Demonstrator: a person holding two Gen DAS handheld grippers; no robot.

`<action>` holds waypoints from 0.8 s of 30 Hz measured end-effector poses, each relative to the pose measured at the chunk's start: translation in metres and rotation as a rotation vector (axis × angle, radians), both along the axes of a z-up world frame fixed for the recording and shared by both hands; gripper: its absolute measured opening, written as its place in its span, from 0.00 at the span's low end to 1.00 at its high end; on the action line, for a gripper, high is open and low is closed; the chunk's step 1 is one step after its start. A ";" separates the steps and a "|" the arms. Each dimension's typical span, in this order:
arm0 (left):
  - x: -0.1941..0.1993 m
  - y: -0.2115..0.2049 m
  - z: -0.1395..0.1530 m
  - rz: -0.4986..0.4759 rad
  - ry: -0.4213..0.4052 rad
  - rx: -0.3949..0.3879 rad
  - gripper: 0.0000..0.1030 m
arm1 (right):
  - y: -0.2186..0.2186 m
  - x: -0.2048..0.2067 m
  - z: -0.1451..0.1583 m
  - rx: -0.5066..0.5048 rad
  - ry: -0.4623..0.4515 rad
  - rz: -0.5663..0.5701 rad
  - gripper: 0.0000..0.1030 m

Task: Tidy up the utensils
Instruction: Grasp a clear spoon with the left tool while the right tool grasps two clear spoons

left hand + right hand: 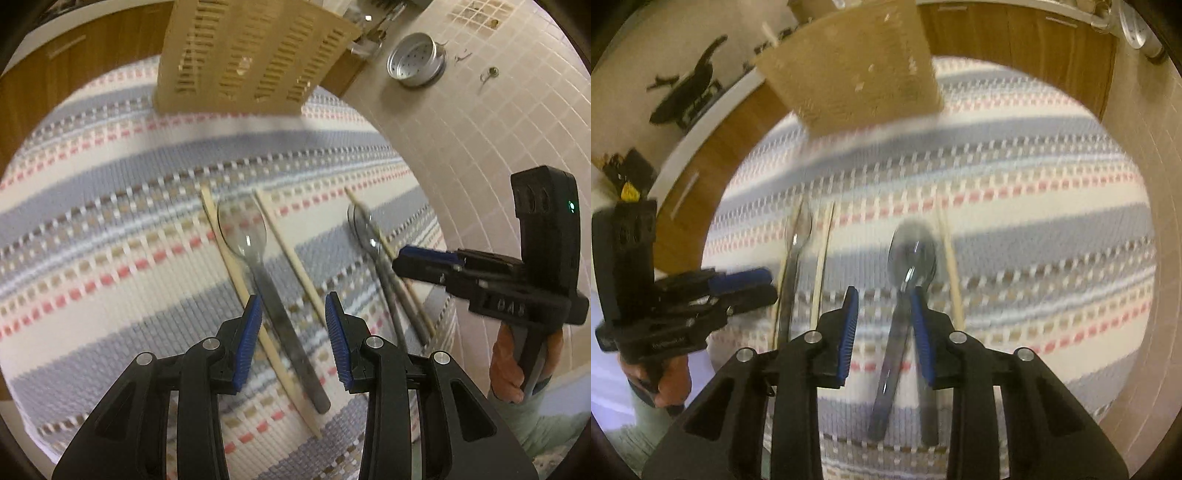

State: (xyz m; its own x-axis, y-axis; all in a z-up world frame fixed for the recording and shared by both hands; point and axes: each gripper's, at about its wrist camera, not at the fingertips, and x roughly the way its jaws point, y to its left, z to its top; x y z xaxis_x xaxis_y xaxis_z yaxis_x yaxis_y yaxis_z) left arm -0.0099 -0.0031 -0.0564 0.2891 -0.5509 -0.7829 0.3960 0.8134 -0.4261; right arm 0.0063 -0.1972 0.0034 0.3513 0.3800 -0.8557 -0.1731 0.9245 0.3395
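Two metal spoons and three wooden chopsticks lie on a striped cloth. In the left wrist view, my left gripper is open above one spoon, with a chopstick on its left and another chopstick on its right. The second spoon and a third chopstick lie further right, by my right gripper. In the right wrist view, my right gripper is open above that spoon; the chopstick lies right of it. The left gripper shows at the left.
A tan slotted utensil holder stands at the far edge of the cloth; it also shows in the right wrist view. A metal strainer lid lies on the tiled counter. Wooden cabinets are behind.
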 end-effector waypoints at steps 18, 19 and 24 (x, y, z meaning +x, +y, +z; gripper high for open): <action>0.027 -0.025 0.000 0.056 0.029 0.117 0.30 | 0.017 -0.008 -0.018 -0.094 0.007 0.005 0.21; 0.029 -0.026 0.000 0.060 0.035 0.119 0.30 | 0.018 -0.006 -0.018 -0.096 0.006 0.005 0.21; 0.036 -0.036 0.001 0.059 0.045 0.159 0.33 | 0.021 0.002 -0.018 -0.104 0.008 0.003 0.21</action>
State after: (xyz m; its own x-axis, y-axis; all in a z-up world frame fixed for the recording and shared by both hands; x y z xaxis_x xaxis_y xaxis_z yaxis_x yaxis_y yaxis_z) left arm 0.0263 -0.0390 -0.0557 0.2802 -0.4026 -0.8715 0.3295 0.8930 -0.3066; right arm 0.0083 -0.1764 -0.0142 0.3435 0.2904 -0.8931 -0.1741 0.9542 0.2433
